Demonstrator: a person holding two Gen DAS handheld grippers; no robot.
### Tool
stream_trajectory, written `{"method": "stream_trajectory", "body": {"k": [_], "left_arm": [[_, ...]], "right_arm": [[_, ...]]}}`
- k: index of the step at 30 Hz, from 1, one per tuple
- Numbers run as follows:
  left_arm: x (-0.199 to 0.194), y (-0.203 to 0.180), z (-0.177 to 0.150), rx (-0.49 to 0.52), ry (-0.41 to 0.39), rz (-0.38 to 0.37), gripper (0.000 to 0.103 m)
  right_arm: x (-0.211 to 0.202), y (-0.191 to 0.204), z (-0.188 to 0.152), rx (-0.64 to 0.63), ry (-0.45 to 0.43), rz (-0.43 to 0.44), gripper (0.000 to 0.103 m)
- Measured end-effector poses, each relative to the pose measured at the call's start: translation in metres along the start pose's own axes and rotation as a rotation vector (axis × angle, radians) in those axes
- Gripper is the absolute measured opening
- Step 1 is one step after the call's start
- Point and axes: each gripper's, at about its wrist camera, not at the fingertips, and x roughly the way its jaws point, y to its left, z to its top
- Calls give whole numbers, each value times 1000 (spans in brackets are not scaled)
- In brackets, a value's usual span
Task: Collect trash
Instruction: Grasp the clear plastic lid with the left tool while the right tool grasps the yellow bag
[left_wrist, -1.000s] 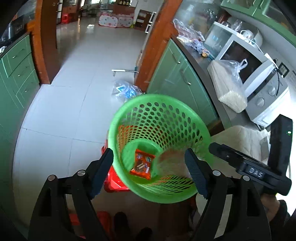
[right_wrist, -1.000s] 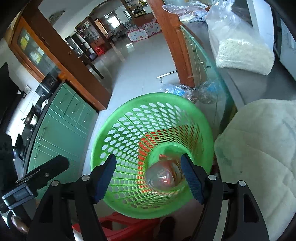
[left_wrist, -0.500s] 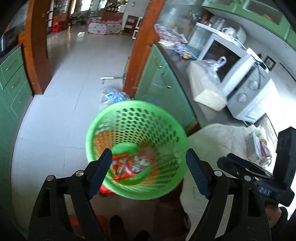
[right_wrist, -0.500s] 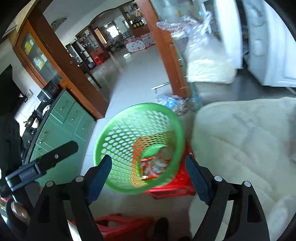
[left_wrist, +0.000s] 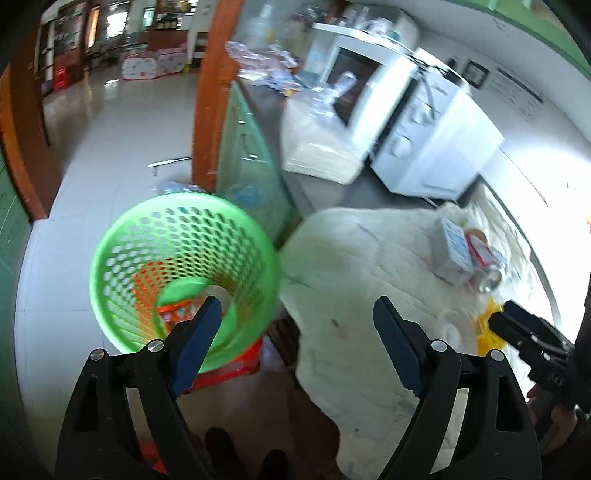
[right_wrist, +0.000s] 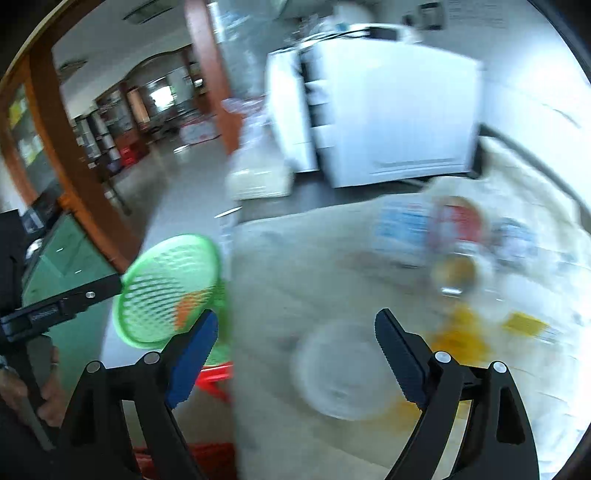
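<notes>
The green mesh basket (left_wrist: 177, 273) stands on the left with a red wrapper (left_wrist: 173, 314) at its bottom. My left gripper (left_wrist: 297, 314) is open and empty, over the edge of the white cloth (left_wrist: 369, 258). My right gripper (right_wrist: 295, 325) hangs over the cloth with its jaws opening and nothing between them. A clear round plastic piece (right_wrist: 336, 373) lies below it. Further right lies a trash pile: a blue-white carton (right_wrist: 402, 225), a red wrapper (right_wrist: 461, 221) and yellow scraps (right_wrist: 458, 339). The right wrist view is blurred.
A white microwave (left_wrist: 424, 140) and a bag of white stuff (left_wrist: 317, 155) stand on the counter behind the cloth. Green cabinets (left_wrist: 251, 158) run below it. A red stool (left_wrist: 229, 365) carries the basket. A plastic bag (left_wrist: 177, 186) lies on the tiled floor.
Both grippers swung right and up, from above the basket to the cloth. The clear item between the right jaws a second ago lies in the basket, and those jaws have widened.
</notes>
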Motion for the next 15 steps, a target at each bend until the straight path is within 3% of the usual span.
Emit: {"method": "stream_trajectory", "body": {"k": [7,11,15], "left_arm": [[11,-46,-12,74,48,-75,83],[20,-68,-19,119,82,-110,83],[31,-95,-26,173,117,-149,82]], "right_arm": [[-4,-75,-22,116,27,-146,84],[10,-95,-38,160,82,-168,84],[22,-104,-46,191,116,-178,76]]}}
